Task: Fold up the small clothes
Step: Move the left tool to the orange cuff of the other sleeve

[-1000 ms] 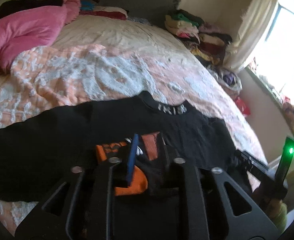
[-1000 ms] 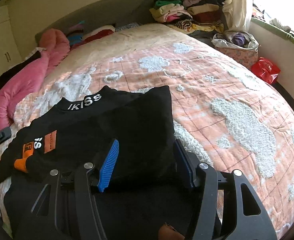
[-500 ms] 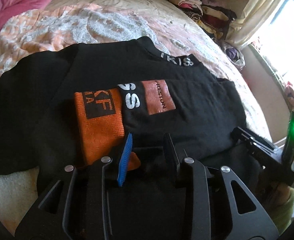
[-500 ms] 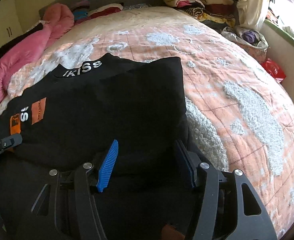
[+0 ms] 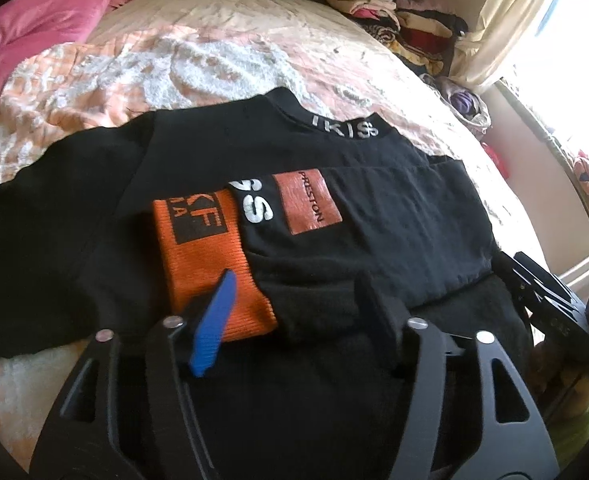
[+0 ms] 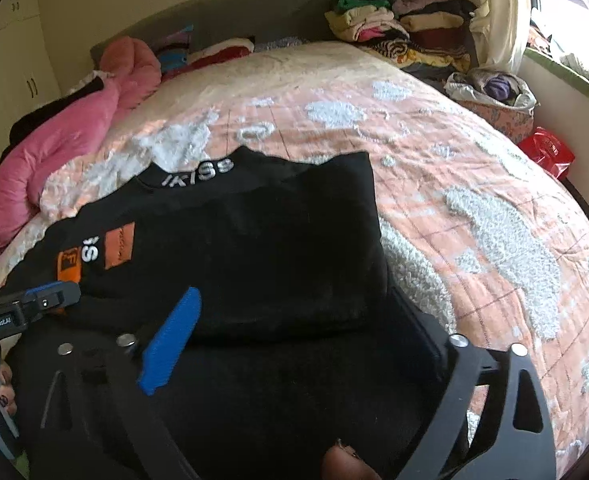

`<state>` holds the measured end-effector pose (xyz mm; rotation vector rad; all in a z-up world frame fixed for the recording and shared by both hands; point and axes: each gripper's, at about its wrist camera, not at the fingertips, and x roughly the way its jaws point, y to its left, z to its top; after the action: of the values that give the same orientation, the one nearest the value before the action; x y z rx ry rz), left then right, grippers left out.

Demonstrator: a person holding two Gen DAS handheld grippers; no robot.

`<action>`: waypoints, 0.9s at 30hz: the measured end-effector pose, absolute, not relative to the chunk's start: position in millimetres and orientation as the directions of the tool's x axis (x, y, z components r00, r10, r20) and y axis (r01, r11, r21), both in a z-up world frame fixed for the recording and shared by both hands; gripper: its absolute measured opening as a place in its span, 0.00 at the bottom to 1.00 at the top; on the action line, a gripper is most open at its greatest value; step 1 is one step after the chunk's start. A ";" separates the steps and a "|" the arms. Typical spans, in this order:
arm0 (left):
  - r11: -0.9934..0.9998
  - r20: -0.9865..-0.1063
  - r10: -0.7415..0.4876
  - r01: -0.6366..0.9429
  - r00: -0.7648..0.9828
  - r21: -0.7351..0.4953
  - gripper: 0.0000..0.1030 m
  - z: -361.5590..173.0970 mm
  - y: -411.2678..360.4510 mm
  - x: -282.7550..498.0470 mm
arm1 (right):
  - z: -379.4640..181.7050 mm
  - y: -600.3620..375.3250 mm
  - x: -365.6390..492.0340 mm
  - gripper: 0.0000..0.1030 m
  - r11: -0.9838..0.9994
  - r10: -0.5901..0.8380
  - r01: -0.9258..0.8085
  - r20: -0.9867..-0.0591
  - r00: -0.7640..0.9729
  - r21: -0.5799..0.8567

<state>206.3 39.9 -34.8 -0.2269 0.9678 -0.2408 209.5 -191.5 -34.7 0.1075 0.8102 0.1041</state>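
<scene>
A black sweatshirt [image 5: 254, 152] with white collar lettering lies on the bed, its right sleeve folded across the chest. The sleeve ends in an orange cuff [image 5: 210, 256] beside a rust patch [image 5: 308, 202]. My left gripper [image 5: 294, 312] is open just above the cuff end and holds nothing. My right gripper [image 6: 298, 312] is open wide over the shirt's lower right part [image 6: 274, 248], with black cloth between its fingers. The left gripper also shows at the left edge of the right wrist view [image 6: 26, 308].
The bed has a peach and white quilt [image 6: 474, 200]. A pink duvet [image 6: 54, 160] lies at the left. Folded clothes piles [image 6: 394, 28] sit at the head of the bed. A bag of clothes [image 6: 494, 100] and a red bag [image 6: 548, 152] stand at the right, by the window.
My left gripper let go of the orange cuff, opened and drew back. The sleeve now lies flat across the chest. My right gripper opened wider and rose slightly.
</scene>
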 end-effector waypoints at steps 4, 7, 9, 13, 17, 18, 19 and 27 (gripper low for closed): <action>0.953 -0.768 -0.281 0.075 0.576 -0.292 0.73 -27.3 46.9 201.4 | -27.2 -187.5 203.2 0.96 0.988 0.144 -0.061 -0.693 0.706 0.143; 0.959 -0.760 -0.252 0.047 0.599 -0.281 0.90 -22.6 53.2 198.2 | -24.1 -182.6 200.3 0.96 0.987 0.151 -0.073 -0.686 0.711 0.142; 0.965 -0.756 -0.226 0.032 0.614 -0.262 0.91 -19.3 56.8 194.8 | -21.3 -179.6 197.7 0.96 0.987 0.156 -0.079 -0.681 0.716 0.142; 0.970 -0.745 -0.197 0.016 0.637 -0.243 0.91 -13.1 63.8 188.7 | -15.7 -172.9 193.1 0.96 0.985 0.168 -0.096 -0.670 0.723 0.144; 0.967 -0.721 -0.185 -0.006 0.668 -0.254 0.91 -5.1 75.5 180.0 | -10.4 -164.5 188.8 0.96 0.983 0.181 -0.121 -0.661 0.728 0.137; 0.968 -0.717 -0.176 -0.012 0.675 -0.250 0.91 -3.6 77.3 178.1 | -8.6 -161.4 187.4 0.96 0.982 0.186 -0.129 -0.657 0.730 0.135; 0.971 -0.712 -0.161 -0.021 0.683 -0.240 0.91 -1.6 80.4 175.7 | -7.3 -159.8 186.8 0.96 0.982 0.190 -0.135 -0.656 0.730 0.134; 0.972 -0.698 -0.086 -0.094 0.711 -0.215 0.91 3.6 104.6 160.3 | 3.8 -139.3 181.5 0.96 0.974 0.226 -0.185 -0.643 0.732 0.132</action>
<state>160.3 104.6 3.6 -0.2434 0.7826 0.0044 181.5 -139.3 3.8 0.0600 0.7149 0.2263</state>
